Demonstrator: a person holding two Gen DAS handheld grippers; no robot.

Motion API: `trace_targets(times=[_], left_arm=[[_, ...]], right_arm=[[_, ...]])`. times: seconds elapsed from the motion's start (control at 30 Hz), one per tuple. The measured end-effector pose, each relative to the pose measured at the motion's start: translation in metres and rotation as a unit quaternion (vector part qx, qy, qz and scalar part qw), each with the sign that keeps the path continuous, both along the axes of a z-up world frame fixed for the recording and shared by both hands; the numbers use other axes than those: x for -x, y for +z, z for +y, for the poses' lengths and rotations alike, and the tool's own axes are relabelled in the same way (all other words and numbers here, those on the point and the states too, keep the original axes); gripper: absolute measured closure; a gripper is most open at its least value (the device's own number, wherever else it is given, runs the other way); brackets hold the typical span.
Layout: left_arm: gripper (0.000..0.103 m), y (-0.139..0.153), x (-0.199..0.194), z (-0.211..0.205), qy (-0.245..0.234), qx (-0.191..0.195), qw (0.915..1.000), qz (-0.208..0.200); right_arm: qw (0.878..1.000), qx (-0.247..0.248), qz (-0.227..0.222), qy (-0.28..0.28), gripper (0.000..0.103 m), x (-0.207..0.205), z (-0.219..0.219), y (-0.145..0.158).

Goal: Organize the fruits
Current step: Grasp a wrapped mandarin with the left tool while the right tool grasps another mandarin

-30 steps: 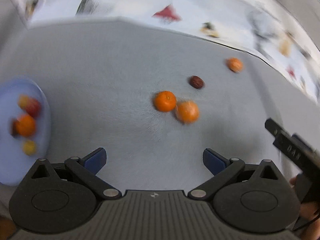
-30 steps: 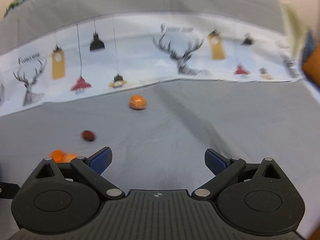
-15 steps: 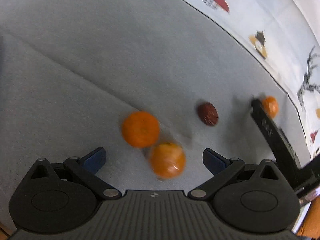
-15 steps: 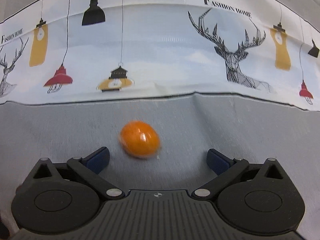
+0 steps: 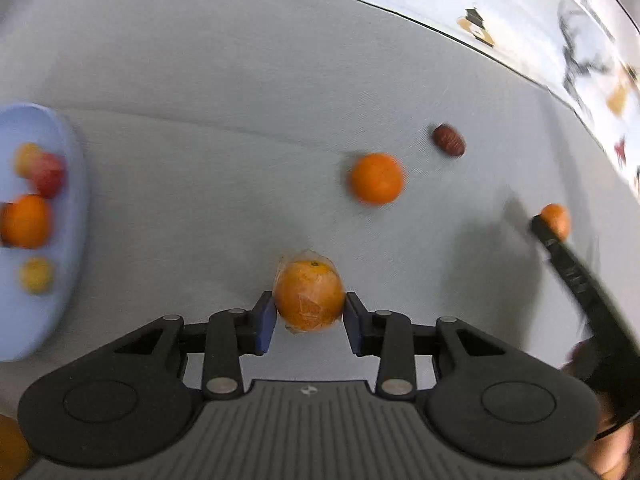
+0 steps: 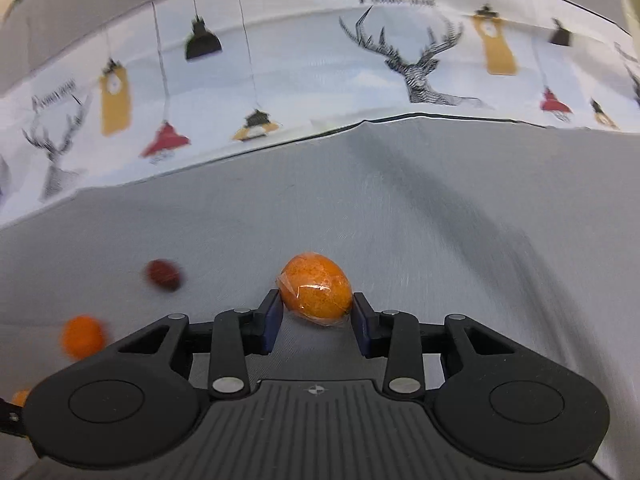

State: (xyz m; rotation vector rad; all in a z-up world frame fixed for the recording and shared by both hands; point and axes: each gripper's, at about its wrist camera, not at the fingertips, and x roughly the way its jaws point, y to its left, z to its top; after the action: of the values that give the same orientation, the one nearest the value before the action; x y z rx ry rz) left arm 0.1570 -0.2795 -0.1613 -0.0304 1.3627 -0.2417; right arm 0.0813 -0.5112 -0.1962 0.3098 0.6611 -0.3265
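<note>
Jaws of the left gripper (image 5: pixel 309 316), wide a second ago, are closing, pads touching a wrapped orange (image 5: pixel 309 295); likewise the right gripper (image 6: pixel 316 314) on a wrapped oval orange (image 6: pixel 316 295). Beyond lie a loose orange (image 5: pixel 376 178) and date (image 5: pixel 449 141), open grey cloth (image 5: pixel 224 80) around, blue plate (image 5: pixel 74 208) at left edge.
</note>
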Motion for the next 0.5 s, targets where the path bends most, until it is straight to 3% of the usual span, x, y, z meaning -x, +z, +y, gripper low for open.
trace_targets(times=[0.2,0.37,0.5], left_arm=[[0.063,0.062,0.036,0.073,-0.038,-0.038,0.9932,-0.104],[0.063,0.119,0.064,0.132,-0.033,-0.03,0.9837,-0.174],[0.063,0.155,0.1,0.182,-0.03,-0.021,0.9775,-0.208]], right_arm=[[0.998,0.029,-0.064,-0.004,0.064,0.061,0.067,0.063],[0.991,0.04,-0.116,0.054,0.064,0.106,0.147,0.12],[0.986,0.027,-0.132,0.102,0.064,0.142,0.21,0.149]])
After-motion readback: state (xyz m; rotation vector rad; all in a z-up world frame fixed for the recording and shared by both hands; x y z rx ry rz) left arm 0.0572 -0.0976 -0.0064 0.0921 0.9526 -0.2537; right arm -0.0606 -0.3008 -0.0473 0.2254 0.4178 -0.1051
